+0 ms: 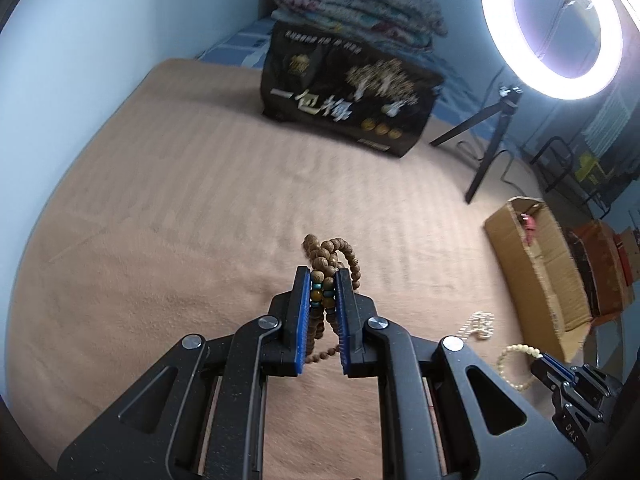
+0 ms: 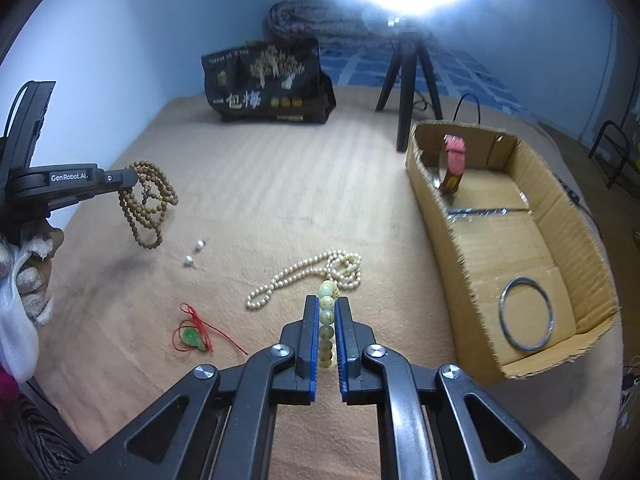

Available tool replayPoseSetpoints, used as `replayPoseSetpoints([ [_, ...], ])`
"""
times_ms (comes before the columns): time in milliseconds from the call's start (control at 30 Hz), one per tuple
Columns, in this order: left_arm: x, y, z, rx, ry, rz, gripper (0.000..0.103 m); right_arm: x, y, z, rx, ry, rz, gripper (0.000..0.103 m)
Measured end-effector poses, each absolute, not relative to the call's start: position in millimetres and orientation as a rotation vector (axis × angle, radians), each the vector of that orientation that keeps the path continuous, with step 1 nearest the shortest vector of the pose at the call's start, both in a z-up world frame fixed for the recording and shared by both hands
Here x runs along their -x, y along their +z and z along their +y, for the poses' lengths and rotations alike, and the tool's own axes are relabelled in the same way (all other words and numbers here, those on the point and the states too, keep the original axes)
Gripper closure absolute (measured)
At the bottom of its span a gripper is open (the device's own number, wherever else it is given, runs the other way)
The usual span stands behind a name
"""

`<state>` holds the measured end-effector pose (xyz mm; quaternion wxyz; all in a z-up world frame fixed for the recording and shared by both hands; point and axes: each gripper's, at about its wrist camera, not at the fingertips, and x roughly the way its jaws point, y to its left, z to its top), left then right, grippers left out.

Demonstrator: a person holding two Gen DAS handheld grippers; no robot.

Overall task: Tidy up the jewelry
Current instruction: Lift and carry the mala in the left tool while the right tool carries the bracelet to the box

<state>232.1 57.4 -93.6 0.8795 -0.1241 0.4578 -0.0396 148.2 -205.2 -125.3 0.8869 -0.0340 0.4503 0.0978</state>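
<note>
My left gripper is shut on a long brown wooden bead necklace and holds it above the tan blanket; the strands hang from it in the right wrist view. My right gripper is shut on a pale green bead bracelet, seen from the left wrist as a cream loop. A cardboard box at the right holds a pink watch, a silver bangle and a thin silver chain.
On the blanket lie a pearl necklace, two pearl earrings and a green pendant on red cord. A black bag, a tripod with ring light and folded quilts stand at the back.
</note>
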Motion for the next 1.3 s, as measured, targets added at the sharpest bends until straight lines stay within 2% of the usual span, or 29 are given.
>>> replayPoseSetpoints([
  [567,-196,-13,-20,0.186,-0.227,0.779,0.093,-121,-62,-243,-0.010,0.155,0.766,0.098],
  [1300,-186,15,-157,0.094,-0.416,0.697,0.093,-118,-41,-349,-0.120,-0.006,0.682,0.098],
])
